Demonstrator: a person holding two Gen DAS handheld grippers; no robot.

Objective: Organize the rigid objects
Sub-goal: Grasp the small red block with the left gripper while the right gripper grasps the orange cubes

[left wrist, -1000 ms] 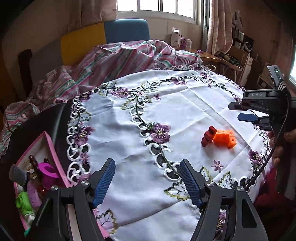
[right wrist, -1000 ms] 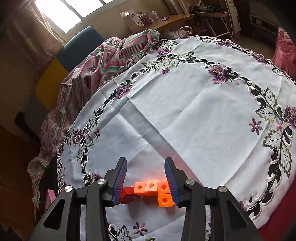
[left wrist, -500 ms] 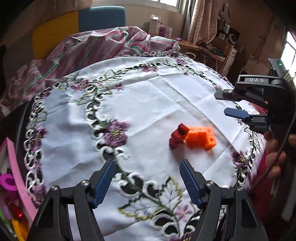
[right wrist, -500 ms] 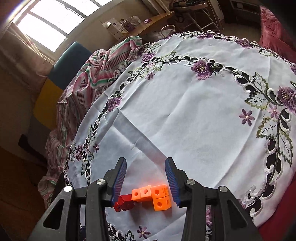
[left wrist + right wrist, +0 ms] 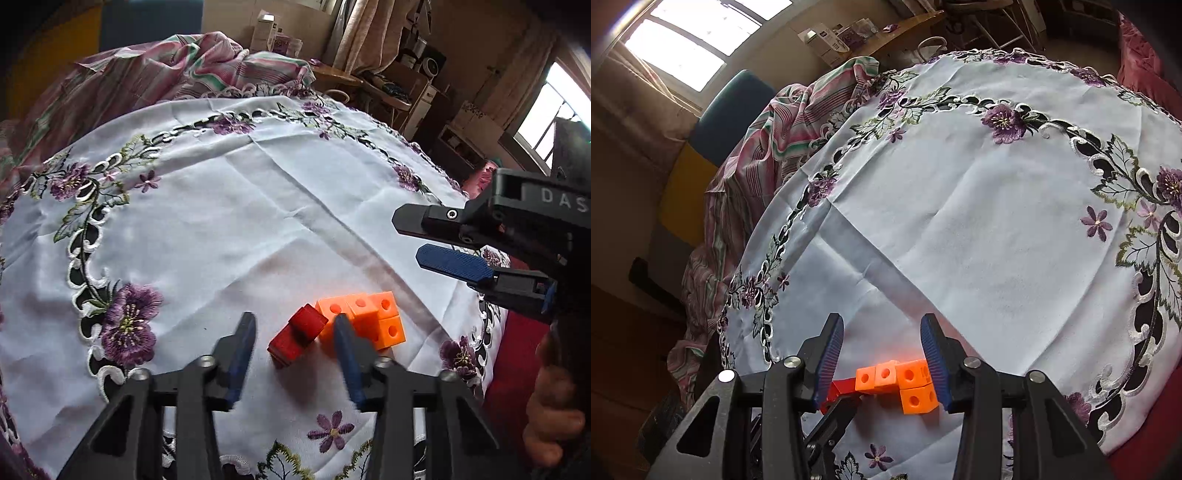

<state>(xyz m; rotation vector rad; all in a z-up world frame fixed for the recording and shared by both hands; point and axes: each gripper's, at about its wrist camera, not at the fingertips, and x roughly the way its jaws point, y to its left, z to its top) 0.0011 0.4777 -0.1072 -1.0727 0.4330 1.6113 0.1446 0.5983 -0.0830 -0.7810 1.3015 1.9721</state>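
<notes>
Because the red block piece lies joined to the orange cube cluster on the embroidered tablecloth, the left gripper straddles the red end in the left wrist view; its jaws have just been closing, the pads not yet pressing, probably to pull it free. In the right wrist view, the right gripper hangs above the orange cubes, jaws part-open and gripping nothing, likely poised to steady them.
</notes>
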